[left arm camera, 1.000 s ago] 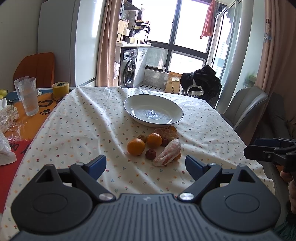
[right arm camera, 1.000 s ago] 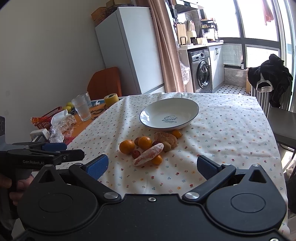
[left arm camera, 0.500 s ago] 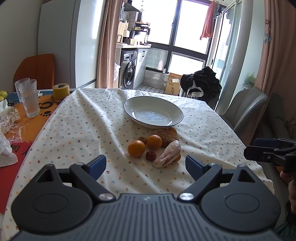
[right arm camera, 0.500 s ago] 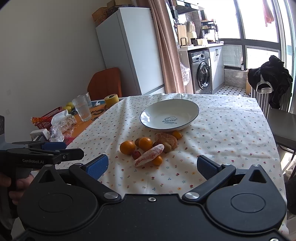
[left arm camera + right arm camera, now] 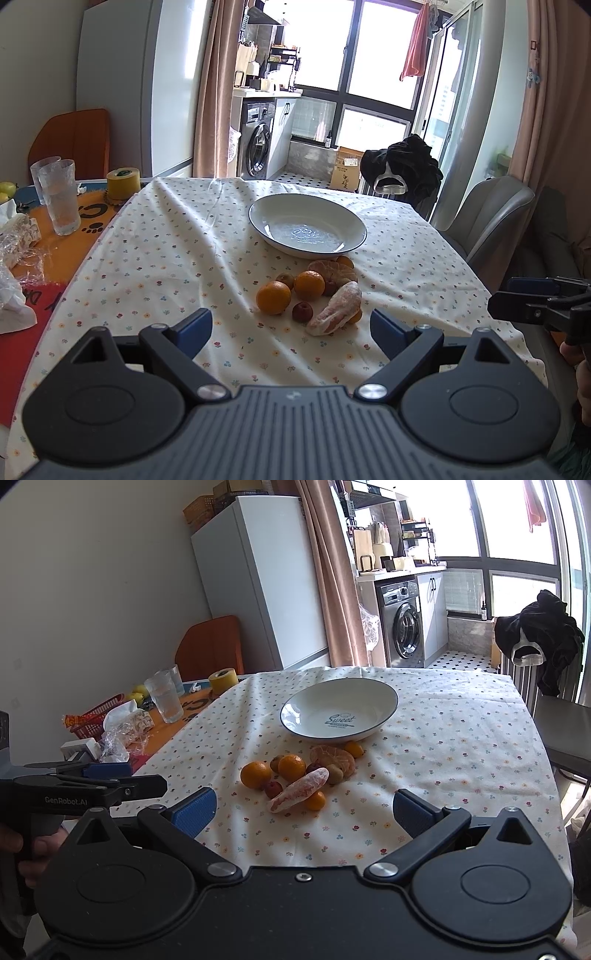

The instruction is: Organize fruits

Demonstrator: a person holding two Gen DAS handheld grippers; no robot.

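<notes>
On the flowered white tablecloth [image 5: 155,258], just in front of the empty white ceramic bowl [image 5: 258,218], the fruit lay heaped and touching: round oranges [image 5: 273,297], a peeled pinkish pomelo segment [image 5: 336,308], and small dark red fruits [image 5: 302,311]. You held your left gripper [image 5: 291,326] and right gripper [image 5: 304,810] spread wide and empty, short of the pile. The segment looked soft and tearable, best pinched gently mid-length; the oranges seemed firm but likely to roll.

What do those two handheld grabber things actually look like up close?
Both are black plastic. The left gripper and right gripper each have two angled black fingers tipped with blue pads, silver pivot screws and round housings. The left one's side reads "GenRobot.AI" in white.
</notes>
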